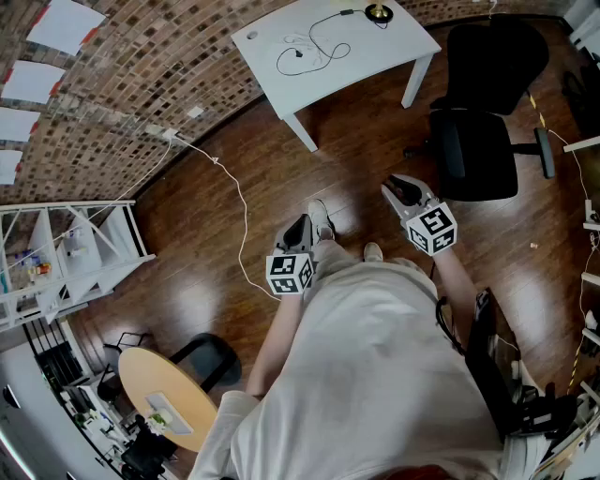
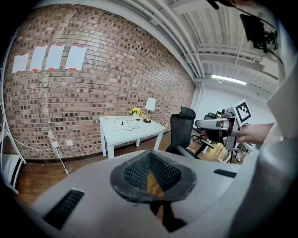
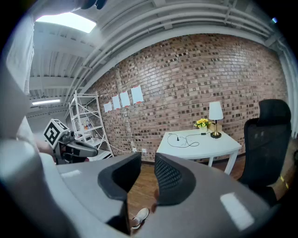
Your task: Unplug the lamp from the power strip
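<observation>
The lamp (image 1: 379, 12) stands at the far corner of a white table (image 1: 375, 56), and its black cord (image 1: 314, 47) lies looped on the tabletop. It also shows in the gripper views as a white-shaded lamp (image 2: 150, 106) (image 3: 215, 114). A white power strip (image 1: 164, 133) lies at the foot of the brick wall, with a white cable (image 1: 239, 202) running across the floor. My left gripper (image 1: 301, 225) (image 2: 150, 154) is held over the floor, far from the table, its pads touching and nothing in them. My right gripper (image 1: 396, 186) (image 3: 147, 160) is open and empty.
A black office chair (image 1: 483, 112) stands to the right of the table. A white shelf rack (image 1: 66, 253) is against the wall on the left, and a round wooden table (image 1: 164, 398) is behind me. The person's shoes (image 1: 321, 220) stand between the grippers on the wooden floor.
</observation>
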Demonstrator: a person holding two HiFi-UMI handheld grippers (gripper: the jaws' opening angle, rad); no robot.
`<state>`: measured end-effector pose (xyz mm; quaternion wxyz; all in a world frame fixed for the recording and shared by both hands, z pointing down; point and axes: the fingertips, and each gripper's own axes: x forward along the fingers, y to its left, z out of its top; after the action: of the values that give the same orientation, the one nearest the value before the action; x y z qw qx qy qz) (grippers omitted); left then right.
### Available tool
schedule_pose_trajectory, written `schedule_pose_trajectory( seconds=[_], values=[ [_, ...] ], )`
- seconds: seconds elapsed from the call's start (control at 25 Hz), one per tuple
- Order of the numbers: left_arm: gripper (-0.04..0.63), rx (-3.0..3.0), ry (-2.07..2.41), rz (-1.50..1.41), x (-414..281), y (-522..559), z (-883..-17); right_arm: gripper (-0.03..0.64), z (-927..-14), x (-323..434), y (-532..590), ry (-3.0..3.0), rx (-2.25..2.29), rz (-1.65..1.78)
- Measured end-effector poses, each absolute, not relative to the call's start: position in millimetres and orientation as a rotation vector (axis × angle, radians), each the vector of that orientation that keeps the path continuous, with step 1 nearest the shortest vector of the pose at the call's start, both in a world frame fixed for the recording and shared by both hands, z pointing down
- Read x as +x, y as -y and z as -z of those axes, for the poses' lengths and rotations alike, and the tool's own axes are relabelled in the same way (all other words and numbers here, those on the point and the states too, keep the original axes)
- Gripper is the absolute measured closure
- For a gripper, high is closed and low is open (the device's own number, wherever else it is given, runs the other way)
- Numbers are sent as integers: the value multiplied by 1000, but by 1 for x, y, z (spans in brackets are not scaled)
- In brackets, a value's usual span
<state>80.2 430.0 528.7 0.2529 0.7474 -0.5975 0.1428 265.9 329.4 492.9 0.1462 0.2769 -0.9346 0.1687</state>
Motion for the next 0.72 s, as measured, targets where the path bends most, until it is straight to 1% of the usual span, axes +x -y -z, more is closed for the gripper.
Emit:
schedule_pose_trajectory(
  seconds=[0.4,0.72],
  values=[
    [589,2095,1585,-413,-25,-326,-528,537,-484,170,-237,2675,857,-446],
    [589,2147,1535,-410,-102,-270,-535,537,-483,97,-182,2652,932,-420]
  ],
)
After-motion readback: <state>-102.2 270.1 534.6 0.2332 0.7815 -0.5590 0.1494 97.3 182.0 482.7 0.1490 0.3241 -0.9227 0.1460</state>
